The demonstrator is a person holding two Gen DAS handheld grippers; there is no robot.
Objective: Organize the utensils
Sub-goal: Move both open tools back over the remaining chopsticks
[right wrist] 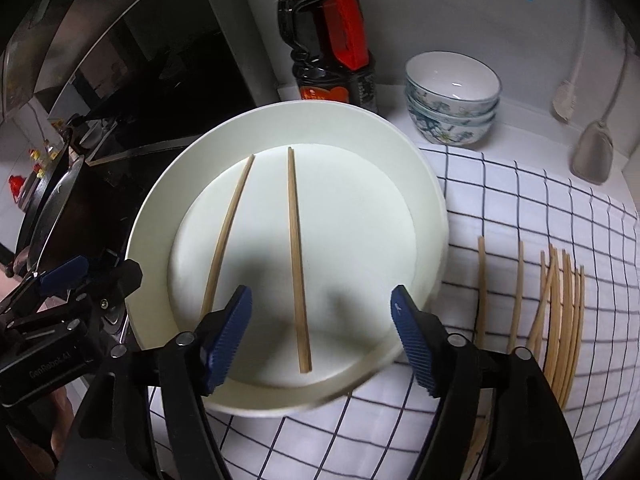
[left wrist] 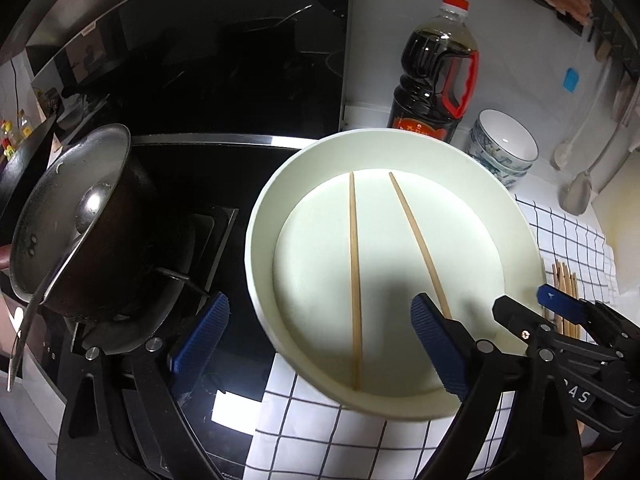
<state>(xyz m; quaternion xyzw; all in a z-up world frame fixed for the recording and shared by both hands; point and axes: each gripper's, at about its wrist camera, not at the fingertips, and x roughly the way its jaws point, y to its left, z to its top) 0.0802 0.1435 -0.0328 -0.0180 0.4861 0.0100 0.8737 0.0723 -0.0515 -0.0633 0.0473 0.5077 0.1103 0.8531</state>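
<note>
Both the left gripper (left wrist: 320, 340) and right gripper (right wrist: 322, 336) hang spread wide, empty, above the white basin (right wrist: 424, 184).

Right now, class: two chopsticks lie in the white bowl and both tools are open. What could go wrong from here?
1. The white bowl sits partly on the checked cloth and partly on the black stovetop, so a nudge might tip or slide it.
2. The loose chopsticks lie close by the right tool; a sweep could scatter them.
3. The pot stands near the left tool and could be bumped.
</note>
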